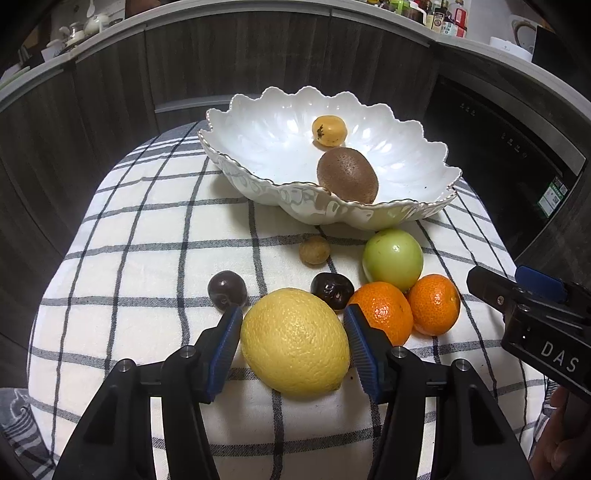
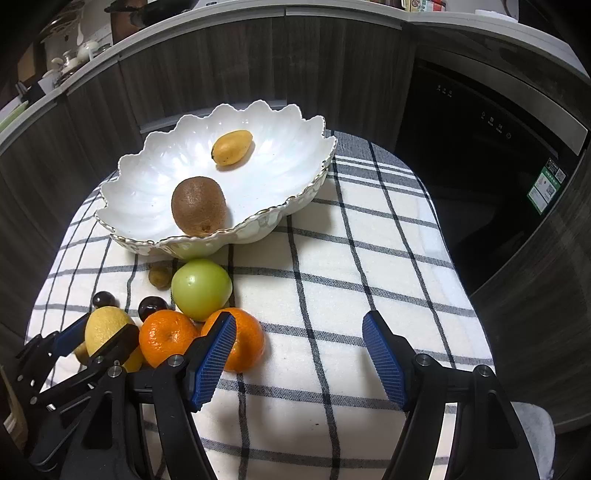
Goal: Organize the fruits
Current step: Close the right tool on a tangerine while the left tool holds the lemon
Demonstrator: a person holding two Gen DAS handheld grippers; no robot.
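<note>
My left gripper [image 1: 293, 314] straddles a yellow lemon [image 1: 295, 343] that lies on the checked cloth [image 1: 147, 258], and both blue pads touch its sides. Just behind the lemon are two tangerines [image 1: 384, 314] [image 1: 435, 302], a green round fruit [image 1: 392, 258], two dark plums [image 1: 227, 290] [image 1: 331, 290] and a small brown fruit [image 1: 314, 250]. The white scalloped bowl [image 1: 406, 205] holds a kiwi [image 1: 347, 180] and a small orange-yellow fruit [image 1: 329, 130]. My right gripper [image 2: 298, 321] stands open over bare cloth, its left pad [image 2: 214, 354] in front of a tangerine [image 2: 243, 343].
The cloth covers a small rounded table whose edges fall away on all sides. Dark cabinets [image 2: 221, 66] and a black appliance door [image 2: 480, 166] stand behind it. A worktop with bottles and crockery [image 1: 443, 18] runs above. Bare cloth [image 2: 369, 258] lies right of the bowl.
</note>
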